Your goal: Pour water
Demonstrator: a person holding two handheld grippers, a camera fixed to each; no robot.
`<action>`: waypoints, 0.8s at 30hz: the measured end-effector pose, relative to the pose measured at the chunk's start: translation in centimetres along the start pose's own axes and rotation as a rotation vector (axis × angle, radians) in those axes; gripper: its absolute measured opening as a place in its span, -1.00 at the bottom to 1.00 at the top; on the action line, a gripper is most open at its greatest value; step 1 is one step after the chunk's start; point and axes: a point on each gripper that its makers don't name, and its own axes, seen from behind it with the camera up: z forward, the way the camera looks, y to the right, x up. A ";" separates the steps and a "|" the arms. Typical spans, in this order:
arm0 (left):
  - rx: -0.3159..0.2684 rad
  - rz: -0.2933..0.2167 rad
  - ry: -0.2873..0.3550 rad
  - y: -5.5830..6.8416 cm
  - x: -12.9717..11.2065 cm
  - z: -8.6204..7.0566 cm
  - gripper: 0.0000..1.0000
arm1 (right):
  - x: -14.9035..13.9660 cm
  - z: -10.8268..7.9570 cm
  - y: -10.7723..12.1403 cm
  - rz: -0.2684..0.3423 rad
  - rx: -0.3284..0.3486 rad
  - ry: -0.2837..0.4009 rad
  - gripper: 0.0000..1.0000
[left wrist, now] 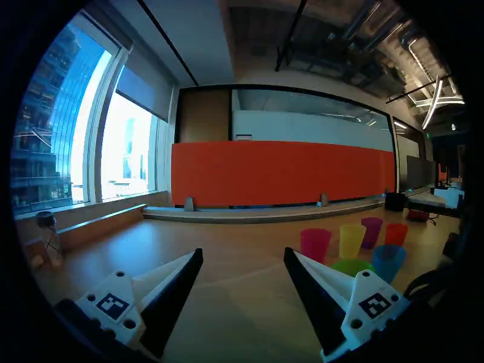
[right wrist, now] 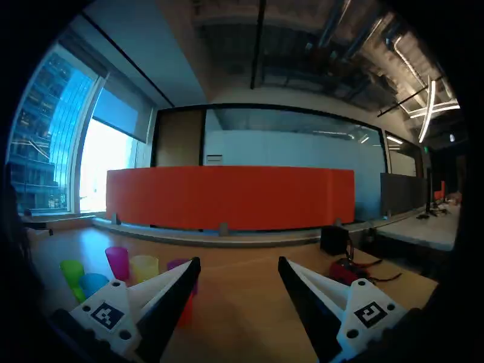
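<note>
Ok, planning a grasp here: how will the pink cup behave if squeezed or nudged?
The pink cup looks like thin translucent plastic: probably light, likely flexing under squeeze. Narrow-based and tall, it may tip into the yellow cup beside it.
</note>
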 end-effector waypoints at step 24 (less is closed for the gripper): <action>0.000 0.000 0.000 0.0 0.1 0.0 1.00 | -3.3 0.2 2.0 0.001 -0.033 -0.054 0.99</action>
